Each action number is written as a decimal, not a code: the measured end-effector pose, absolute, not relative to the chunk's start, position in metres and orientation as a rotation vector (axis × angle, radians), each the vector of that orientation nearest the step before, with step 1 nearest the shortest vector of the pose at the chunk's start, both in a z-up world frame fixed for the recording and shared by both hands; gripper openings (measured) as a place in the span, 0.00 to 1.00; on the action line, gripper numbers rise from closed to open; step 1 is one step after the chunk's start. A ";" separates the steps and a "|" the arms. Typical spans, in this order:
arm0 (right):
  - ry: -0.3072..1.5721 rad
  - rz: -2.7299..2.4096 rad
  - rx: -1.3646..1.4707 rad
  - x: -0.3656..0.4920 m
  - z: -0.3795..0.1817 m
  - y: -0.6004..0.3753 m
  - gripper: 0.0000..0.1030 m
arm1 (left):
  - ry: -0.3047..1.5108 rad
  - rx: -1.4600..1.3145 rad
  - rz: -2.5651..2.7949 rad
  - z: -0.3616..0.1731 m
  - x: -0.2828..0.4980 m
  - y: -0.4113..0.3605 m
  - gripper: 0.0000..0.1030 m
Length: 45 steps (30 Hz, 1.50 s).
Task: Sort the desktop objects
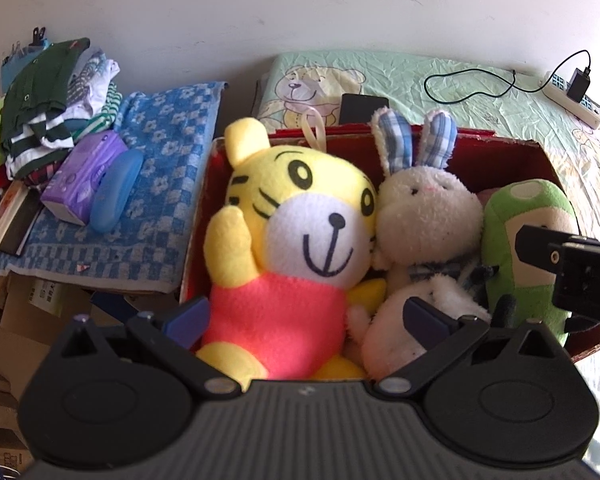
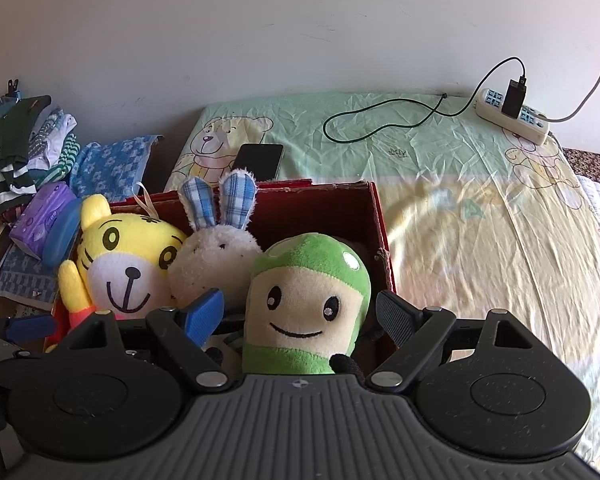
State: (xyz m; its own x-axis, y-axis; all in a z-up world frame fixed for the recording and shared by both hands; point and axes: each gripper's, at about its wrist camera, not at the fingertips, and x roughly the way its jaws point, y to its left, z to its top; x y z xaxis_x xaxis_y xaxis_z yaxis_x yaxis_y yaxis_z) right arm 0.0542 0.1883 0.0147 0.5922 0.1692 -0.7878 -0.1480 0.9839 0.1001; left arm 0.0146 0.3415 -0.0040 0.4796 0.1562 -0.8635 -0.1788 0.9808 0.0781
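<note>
Three plush toys sit side by side in the red box [image 1: 540,156], which fills the middle of both views. In the left wrist view the yellow tiger [image 1: 292,240] is at centre, the white rabbit [image 1: 424,216] just right of it, and the green toy [image 1: 524,240] at the right edge, each touching its neighbour.

The left gripper [image 1: 306,320] is spread wide, w/ its blue pads on both sides of the tiger's red body, not pressing it as far as I can see. The right gripper [image 2: 300,316] is also spread, one pad at each side of the green toy in the lower centre of its view; nothing is pinched.

I think the step is either to take a toy or to let it go inside the box; I cannot tell which. If it is to grasp, better to close on the thick body, not on an arm or ear, and lift straight up, bc the toys are packed tight and the rabbit could be dragged out w/ them. Also keep the two grippers apart; they are near each other.

The phone [image 2: 260,160] lies behind the box on the green sheet [image 2: 440,208], upper centre.
</note>
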 end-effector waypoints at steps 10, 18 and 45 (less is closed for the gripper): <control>0.913 0.195 0.004 0.053 0.014 0.191 0.83 | 1.051 -0.022 0.215 -0.003 0.013 0.342 1.00; 0.916 0.207 0.015 0.054 0.016 0.189 0.83 | 1.037 0.001 0.224 0.000 0.013 0.338 1.00; 0.911 0.217 0.056 0.046 0.019 0.186 0.83 | 1.031 0.037 0.230 -0.001 0.011 0.335 1.00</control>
